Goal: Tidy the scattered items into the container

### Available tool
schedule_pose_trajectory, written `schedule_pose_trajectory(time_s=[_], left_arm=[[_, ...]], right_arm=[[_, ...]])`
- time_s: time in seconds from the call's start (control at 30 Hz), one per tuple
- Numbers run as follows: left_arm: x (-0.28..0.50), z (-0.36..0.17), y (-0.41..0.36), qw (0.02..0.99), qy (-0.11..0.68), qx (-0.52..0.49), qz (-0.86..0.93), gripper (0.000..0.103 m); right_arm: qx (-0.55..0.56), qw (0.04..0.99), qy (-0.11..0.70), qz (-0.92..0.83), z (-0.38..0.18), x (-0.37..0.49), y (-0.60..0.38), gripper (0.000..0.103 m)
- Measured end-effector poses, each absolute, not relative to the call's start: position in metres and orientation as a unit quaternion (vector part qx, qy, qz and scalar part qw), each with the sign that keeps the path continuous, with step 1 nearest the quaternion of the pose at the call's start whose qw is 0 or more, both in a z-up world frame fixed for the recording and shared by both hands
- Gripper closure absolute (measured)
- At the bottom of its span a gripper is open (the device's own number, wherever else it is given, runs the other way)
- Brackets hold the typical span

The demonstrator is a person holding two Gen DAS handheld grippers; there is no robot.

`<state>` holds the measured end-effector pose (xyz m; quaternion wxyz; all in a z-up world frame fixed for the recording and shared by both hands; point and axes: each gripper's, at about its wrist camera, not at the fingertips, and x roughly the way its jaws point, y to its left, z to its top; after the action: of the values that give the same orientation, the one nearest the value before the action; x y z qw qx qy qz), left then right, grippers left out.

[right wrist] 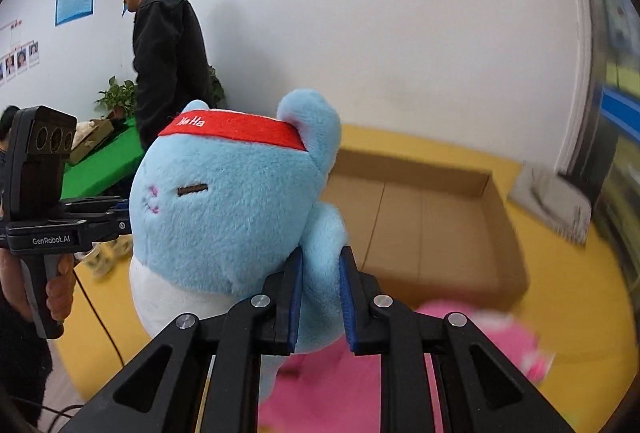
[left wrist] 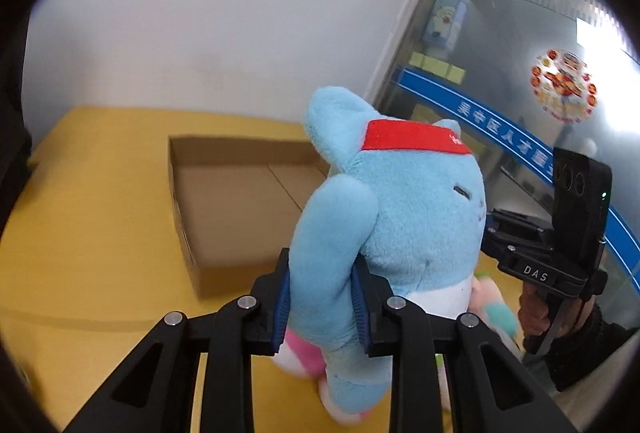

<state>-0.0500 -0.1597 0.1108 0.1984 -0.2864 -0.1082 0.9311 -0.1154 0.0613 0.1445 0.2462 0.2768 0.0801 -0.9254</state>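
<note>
1. From the left wrist view, the left tool (left wrist: 322, 307) is pinching one soft arm of the blue plush toy (left wrist: 400, 201) between its blue pads, holding the toy up above the yellow desk (left wrist: 92, 233). The toy is standing roughly upright, its red headband (left wrist: 412, 141) on top and its face turned toward the right side of the picture. The open cardboard box (left wrist: 240, 205) is lying ahead and to the left of the toy, farther from the tool, and nothing is showing in the part of its floor that can be seen. A pink plush toy (left wrist: 300, 349) is sitting on the desk under the blue one. The other handheld unit is showing at the right edge.

2. From the right wrist view, the right tool (right wrist: 320, 301) is likewise squeezing the blue toy's other arm, its pads pressed into the fabric, so both tools are sharing the load. Here the box is lying ahead and to the right, just behind the toy. The pink toy is spreading blurred below the tool.

3. Judging from both views, the toy is hanging short of the box's near wall, so the coming move likely calls for carrying it forward over that wall, both hands travelling together; neither looks clearly nearer to the box.
</note>
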Motion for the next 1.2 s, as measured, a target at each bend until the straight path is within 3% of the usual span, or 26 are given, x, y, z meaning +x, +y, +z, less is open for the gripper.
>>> schedule_pose_trajectory(time_s=[0.2,0.43,0.57,0.9,1.07,1.2], left_arm=[[-0.188,0.090,-0.173,0.166,-0.115,-0.329,0.922,0.077],[-0.281,-0.009,-0.179,0.114,-0.116,-0.440,0.883,0.079],[-0.283,-0.036,-0.179,0.091,-0.099,-0.472,0.871,0.078],[-0.267,-0.029,-0.192,0.035,-0.086,-0.462,0.882,0.076],[-0.236,-0.010,-0.197,-0.001,-0.079,-0.425,0.902,0.064],[-0.231,-0.019,-0.194,0.016,-0.067,-0.450,0.890,0.063]], right_arm=[[0.323,0.243,0.101,-0.909,0.135,-0.268,0.045,0.084],[0.487,0.248,0.114,-0.829,0.010,-0.391,0.024,0.085],[0.545,0.264,0.142,-0.783,-0.040,-0.402,0.004,0.085],[0.558,0.287,0.137,-0.767,-0.040,-0.400,-0.012,0.082],[0.549,0.311,0.140,-0.763,-0.038,-0.390,-0.020,0.078],[0.548,0.305,0.137,-0.767,-0.036,-0.390,-0.019,0.076]])
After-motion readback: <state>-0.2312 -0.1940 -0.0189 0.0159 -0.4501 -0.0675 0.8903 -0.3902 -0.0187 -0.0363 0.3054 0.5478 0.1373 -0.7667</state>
